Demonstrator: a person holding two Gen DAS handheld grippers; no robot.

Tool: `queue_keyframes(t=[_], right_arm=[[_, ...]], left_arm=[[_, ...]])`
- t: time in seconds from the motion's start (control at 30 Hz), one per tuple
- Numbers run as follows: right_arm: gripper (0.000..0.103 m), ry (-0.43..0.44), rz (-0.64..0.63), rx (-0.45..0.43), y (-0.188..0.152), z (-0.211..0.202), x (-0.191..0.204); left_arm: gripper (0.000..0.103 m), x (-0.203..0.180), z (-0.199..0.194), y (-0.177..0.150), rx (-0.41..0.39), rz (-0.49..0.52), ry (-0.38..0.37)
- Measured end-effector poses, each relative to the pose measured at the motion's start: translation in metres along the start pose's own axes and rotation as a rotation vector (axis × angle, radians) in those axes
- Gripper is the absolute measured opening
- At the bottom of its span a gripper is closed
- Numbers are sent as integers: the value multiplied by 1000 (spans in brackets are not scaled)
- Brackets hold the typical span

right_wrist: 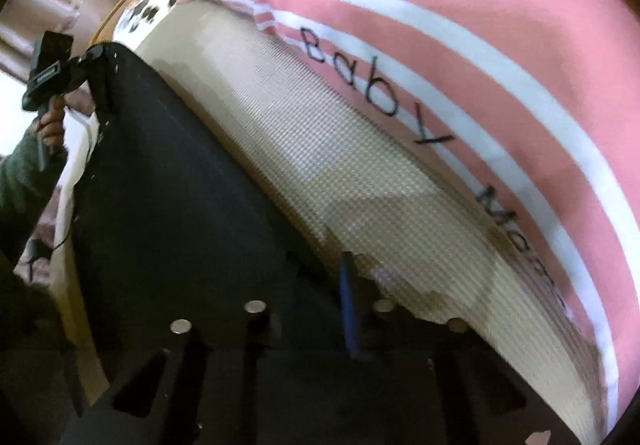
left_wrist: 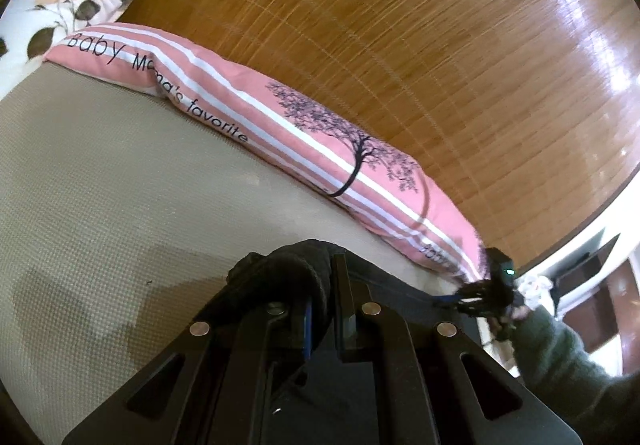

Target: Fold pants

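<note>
Dark knit pants (right_wrist: 160, 173) clamped both ends; waffle-weave beige mattress (left_wrist: 100, 185) beneath.

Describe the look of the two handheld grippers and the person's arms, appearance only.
Both grippers are matte black with flat, angular frames, slotted cut-outs and round silver bolt heads. The left gripper and the right gripper each show a blue strip on a finger. Seen from the other camera, the right gripper carries a small green light, and thin dark cables hang by the left one. The sleeves are dark grey-green knit.
</note>
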State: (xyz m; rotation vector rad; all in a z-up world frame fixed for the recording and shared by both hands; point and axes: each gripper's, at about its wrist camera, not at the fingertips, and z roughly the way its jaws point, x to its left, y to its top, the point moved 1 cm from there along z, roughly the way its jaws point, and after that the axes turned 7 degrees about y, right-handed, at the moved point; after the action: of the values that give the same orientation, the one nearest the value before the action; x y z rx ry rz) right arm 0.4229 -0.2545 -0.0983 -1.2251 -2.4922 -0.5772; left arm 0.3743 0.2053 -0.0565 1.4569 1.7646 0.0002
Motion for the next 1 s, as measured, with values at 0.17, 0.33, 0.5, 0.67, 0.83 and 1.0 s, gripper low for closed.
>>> queue_keyframes(t=[0.17, 0.33, 0.5, 0.67, 0.83, 1.0], right_arm=[[8, -119, 11, -102, -16, -23, 24], [7, -206, 39, -169, -37, -52, 59], [6, -249, 81, -247, -76, -81, 96], [6, -291, 109, -281, -124, -87, 141], [5, -265, 162, -321, -177, -77, 183], [3, -230, 242, -307, -228, -48, 201]], left_arm=[[8, -11, 1, -1, -20, 58, 84], [8, -23, -20, -7, -49, 93, 94], [8, -36, -56, -25, -69, 113, 68], [8, -44, -98, -58, -69, 147, 54], [8, -30, -132, -106, -37, 149, 54], [9, -15, -148, -152, 21, 186, 94]])
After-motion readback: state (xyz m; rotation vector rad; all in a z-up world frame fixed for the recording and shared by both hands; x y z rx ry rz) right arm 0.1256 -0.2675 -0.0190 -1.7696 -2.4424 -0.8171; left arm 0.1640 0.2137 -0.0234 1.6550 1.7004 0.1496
